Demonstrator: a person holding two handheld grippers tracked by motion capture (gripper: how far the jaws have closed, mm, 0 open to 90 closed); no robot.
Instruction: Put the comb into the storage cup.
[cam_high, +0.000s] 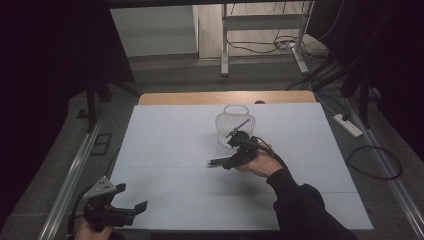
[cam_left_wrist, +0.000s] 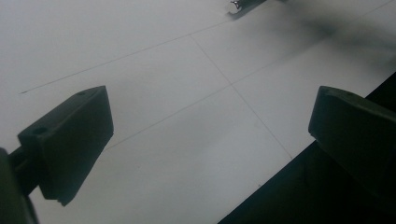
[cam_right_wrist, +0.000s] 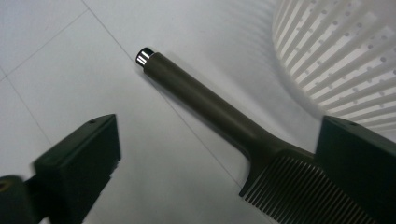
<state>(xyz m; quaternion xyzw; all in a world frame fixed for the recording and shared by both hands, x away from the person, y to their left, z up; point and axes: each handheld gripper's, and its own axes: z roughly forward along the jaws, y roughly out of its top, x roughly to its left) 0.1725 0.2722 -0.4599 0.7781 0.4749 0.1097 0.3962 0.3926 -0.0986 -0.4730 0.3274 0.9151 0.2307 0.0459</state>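
A dark comb (cam_high: 218, 162) lies on the white table sheet (cam_high: 165, 145), with its round handle (cam_right_wrist: 201, 100) ending in a silver cap and its teeth (cam_right_wrist: 299, 191) near the right jaw. My right gripper (cam_high: 233, 158) is held over it, open (cam_right_wrist: 219, 140), the jaws wide apart and the comb's toothed end between them, close to the right one. Just beyond stands a white slotted basket (cam_high: 232, 122), also seen in the right gripper view (cam_right_wrist: 345, 56). My left gripper (cam_high: 131, 196) is open (cam_left_wrist: 212, 107) at the table's front left corner, with nothing between its jaws.
The sheet's front edge (cam_left_wrist: 280, 186) runs under the left gripper's right jaw. A wooden table edge (cam_high: 225, 97) shows at the back. On the floor to the right lie a power strip (cam_high: 348, 125) and cables (cam_high: 375, 162). Desk legs (cam_high: 225, 45) stand farther back.
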